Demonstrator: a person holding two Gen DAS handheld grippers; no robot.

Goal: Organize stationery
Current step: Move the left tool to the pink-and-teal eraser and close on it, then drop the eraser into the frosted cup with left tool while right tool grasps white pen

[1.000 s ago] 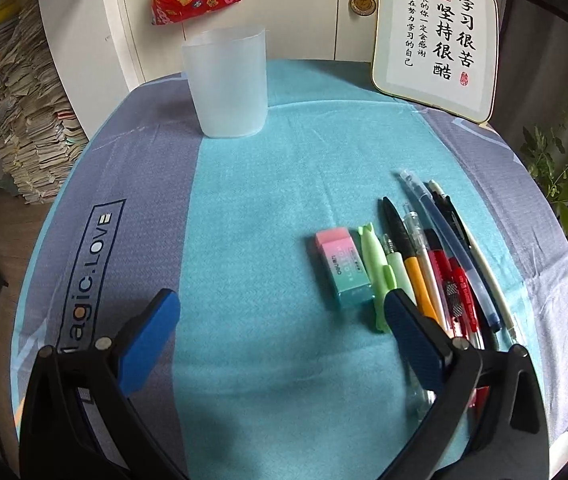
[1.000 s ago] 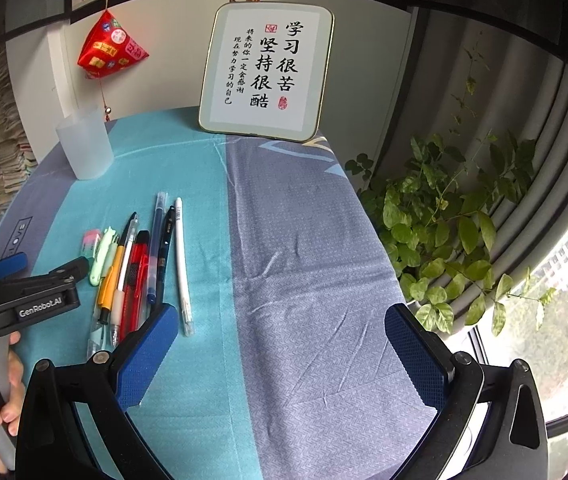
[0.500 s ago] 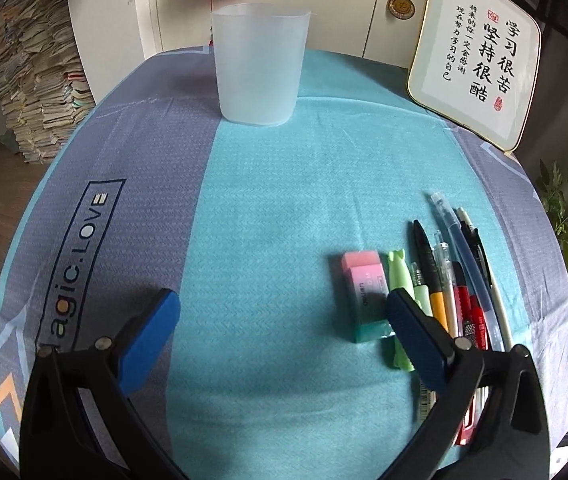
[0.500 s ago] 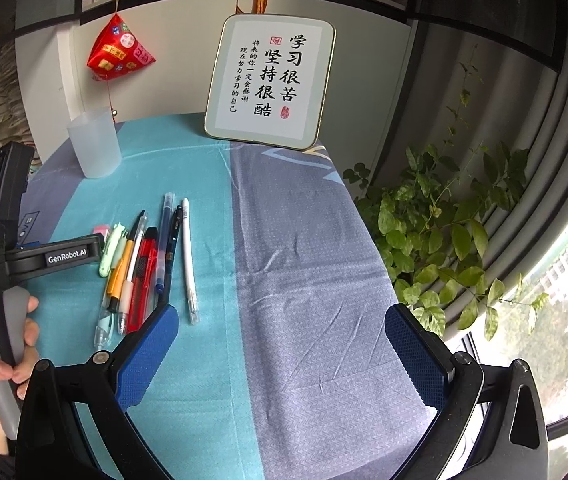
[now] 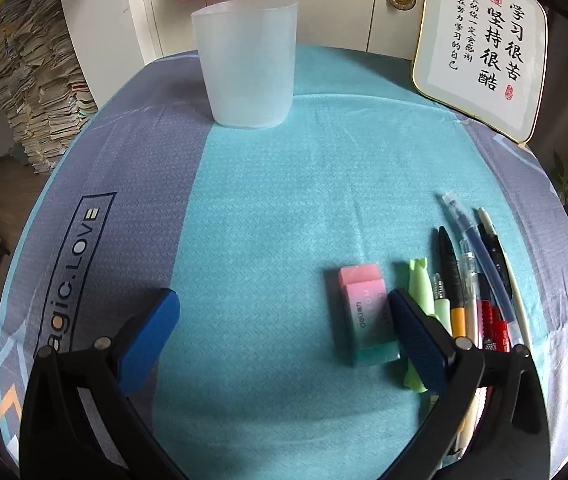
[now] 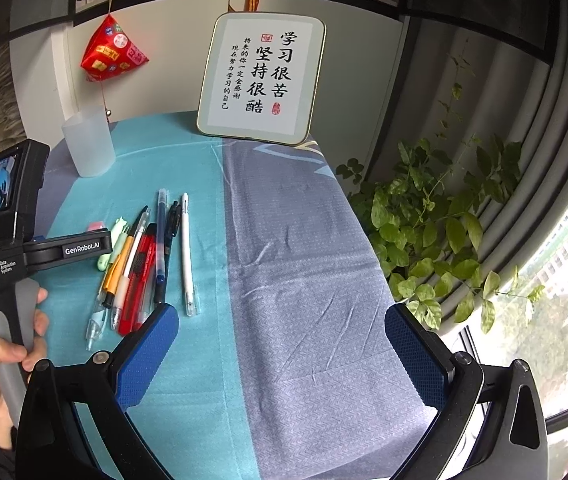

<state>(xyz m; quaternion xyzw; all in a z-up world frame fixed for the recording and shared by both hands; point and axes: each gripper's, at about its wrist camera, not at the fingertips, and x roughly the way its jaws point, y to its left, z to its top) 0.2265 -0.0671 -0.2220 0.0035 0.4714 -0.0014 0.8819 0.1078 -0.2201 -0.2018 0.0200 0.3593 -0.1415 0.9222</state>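
Note:
A frosted plastic cup point(image 5: 246, 62) stands upright at the far side of the table; it also shows in the right wrist view point(image 6: 88, 142). A pink and teal eraser point(image 5: 365, 312) lies beside a row of several pens point(image 5: 467, 280), a green novelty pen point(image 5: 419, 292) nearest it. My left gripper point(image 5: 280, 340) is open and empty above the cloth, its right finger over the eraser's edge. My right gripper point(image 6: 280, 360) is open and empty, low over the grey cloth, right of the pens point(image 6: 152, 256). The white pen point(image 6: 187, 254) lies rightmost.
A framed calligraphy board point(image 6: 262, 80) leans at the back of the table. A red hanging ornament point(image 6: 112, 50) is on the wall. A leafy plant point(image 6: 435, 224) stands off the right table edge. Paper stacks point(image 5: 32, 92) are at left.
My left gripper has moved forward toward the cup and eraser; its right finger now overlaps the eraser's side. My right gripper has pulled back and risen slightly. Both stay open.

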